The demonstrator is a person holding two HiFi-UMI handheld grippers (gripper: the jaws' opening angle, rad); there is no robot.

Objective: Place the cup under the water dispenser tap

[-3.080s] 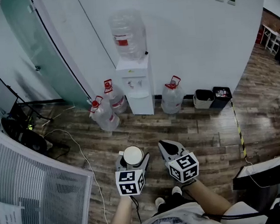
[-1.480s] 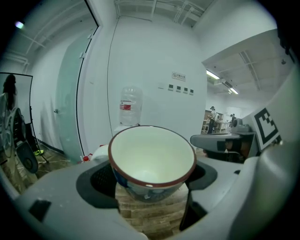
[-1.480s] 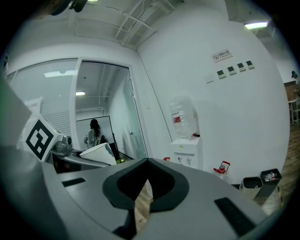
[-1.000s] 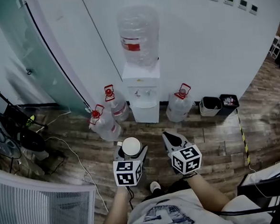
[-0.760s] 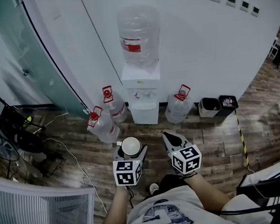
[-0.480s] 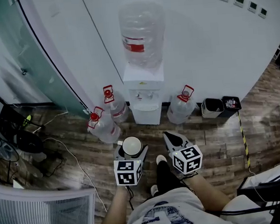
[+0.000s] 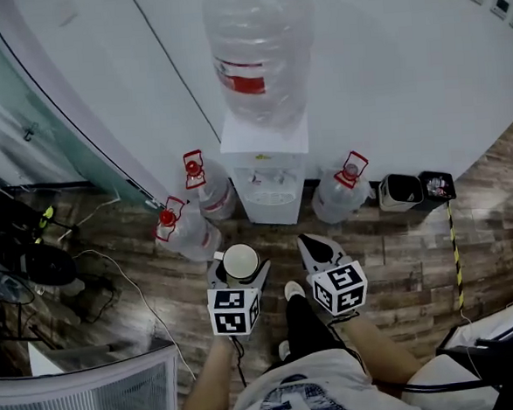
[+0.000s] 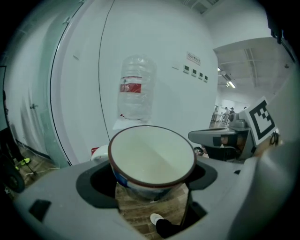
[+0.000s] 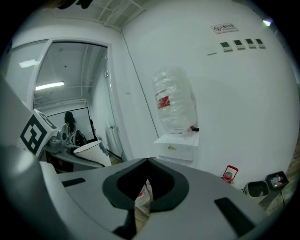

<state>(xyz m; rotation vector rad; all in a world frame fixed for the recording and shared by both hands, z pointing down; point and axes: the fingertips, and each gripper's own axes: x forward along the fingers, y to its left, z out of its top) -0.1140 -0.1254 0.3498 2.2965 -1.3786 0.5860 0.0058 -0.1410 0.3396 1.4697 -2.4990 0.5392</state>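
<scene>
Plainly, the left gripper [image 7: 241,272] has its jaws clamped on the cup [image 8: 152,159], one jaw on each side of the lower wall, so the cup sits upright with its mouth facing up and its brown rim level. It looks empty and white inside. The right gripper [image 9: 147,165] has its jaws drawn together with nothing between them; it hangs just beside the left one, level with it, and has no share in the hold. Beyond the jaws, the dispenser [image 7: 268,168] stands against the white wall, straight ahead of the cup and a touch to its right, with bare wood floor [image 7: 391,252] between. In the left gripper view the big bottle [image 8: 136,89] on the dispenser rises right above the cup's rim, so the cup is already lined up well; the tap recess [image 7: 269,183] itself is hidden behind the cup in that view and shows only from the head view. My judgement: the cup is carried but not yet placed, and the coming move is a forward reach by the left arm, keeping the cup's axis vertical and steering slightly right into the recess. Spare jugs [image 7: 188,232] stand on the floor left of the dispenser and one [image 7: 339,194] on its right, near enough to mind.
</scene>
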